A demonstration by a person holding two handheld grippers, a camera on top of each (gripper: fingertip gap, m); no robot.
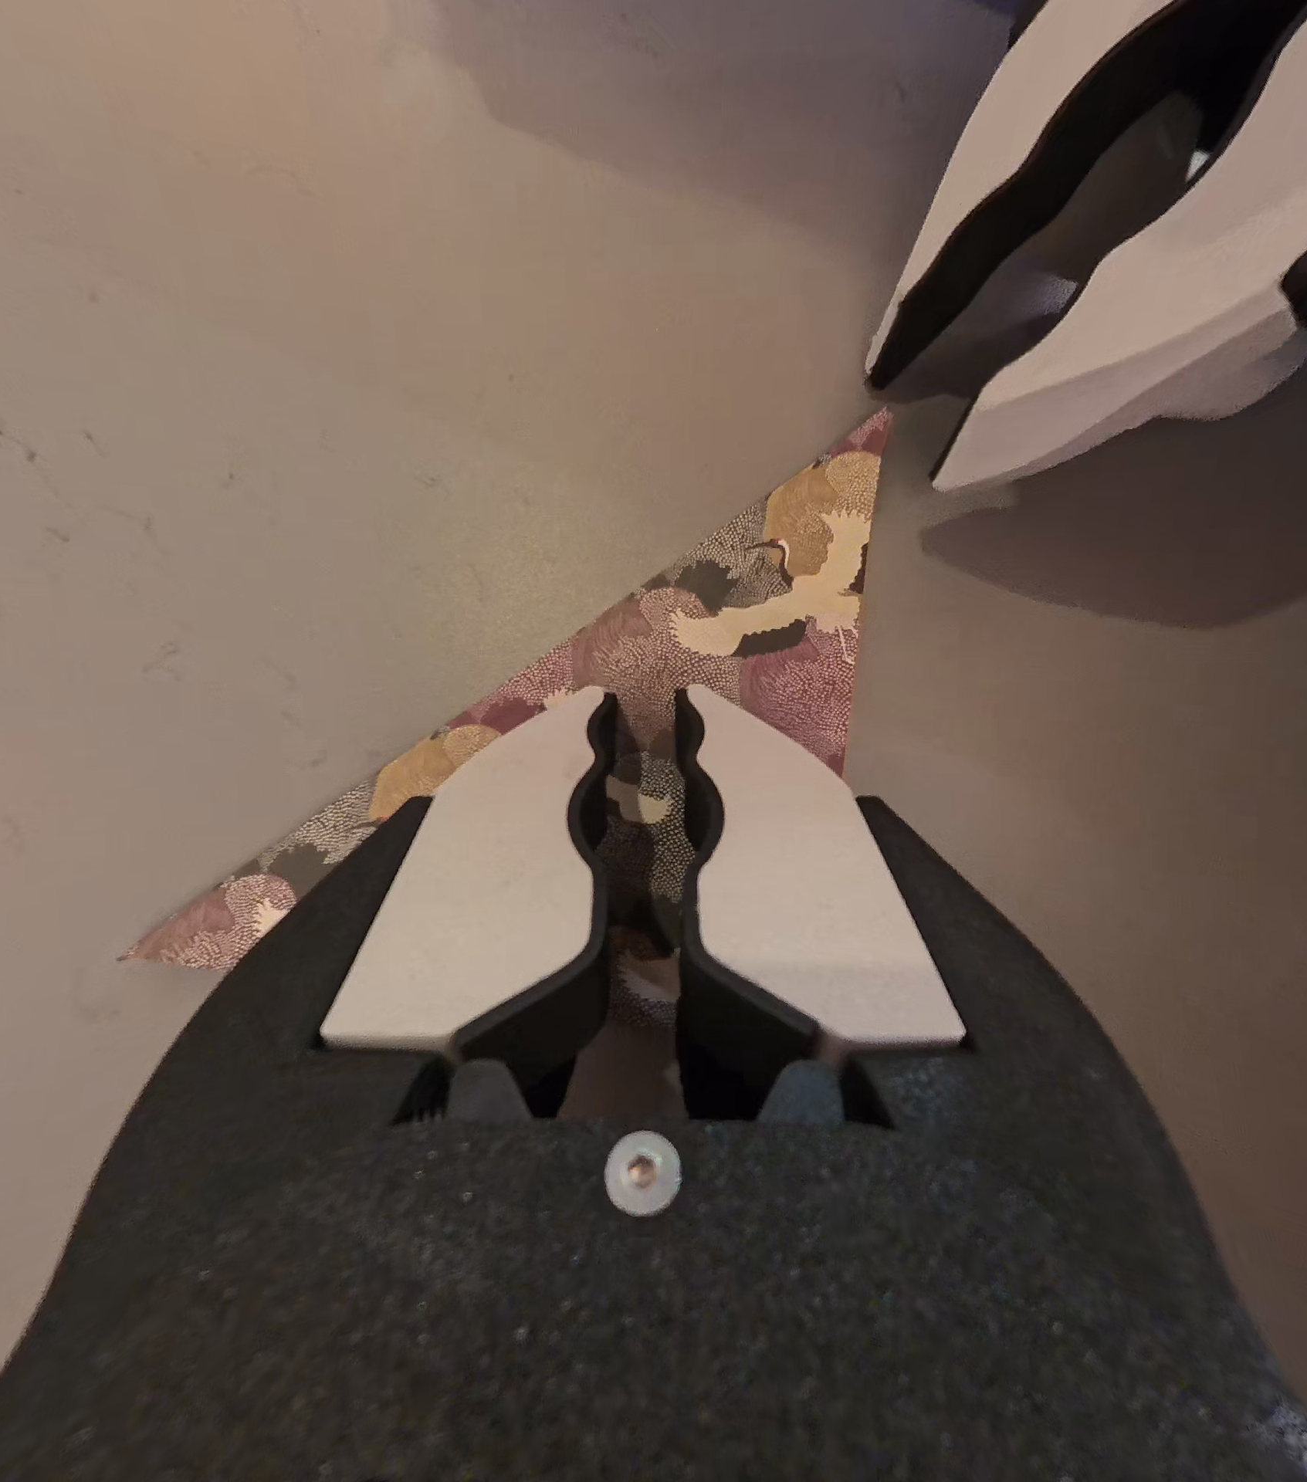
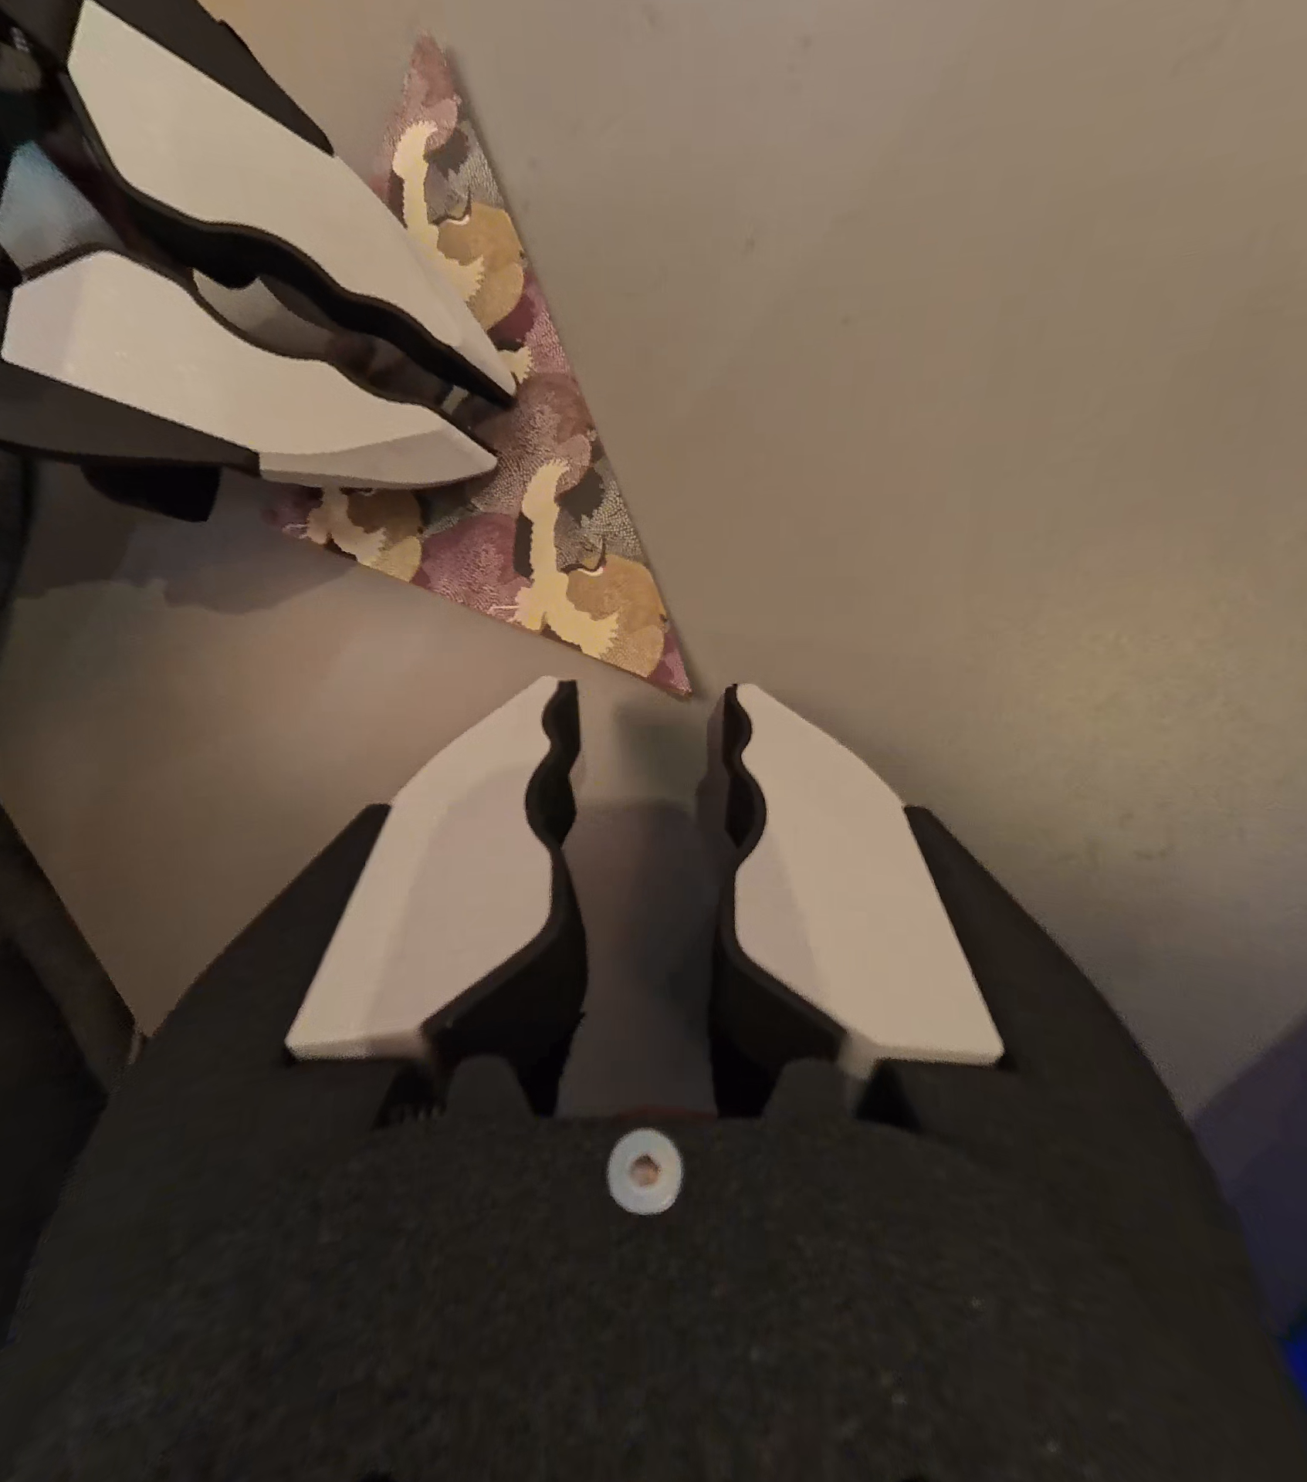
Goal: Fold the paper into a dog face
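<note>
The patterned origami paper (image 2: 546,497) lies flat on the pale tabletop (image 2: 955,361), already a triangle, running from the upper left of the right wrist view down to a sharp corner at mid-frame. The left gripper (image 1: 643,706) rests over its middle with fingers narrowly parted, seemingly pinning the sheet rather than clamping it. The right gripper (image 2: 646,694) hangs just beside that near corner, fingers apart and empty. The sheet looks thin, light and apt to slide — it will crease wherever pressed. Best taken at the pointed corner, lifted gently while the middle is held down, for an ear fold.
</note>
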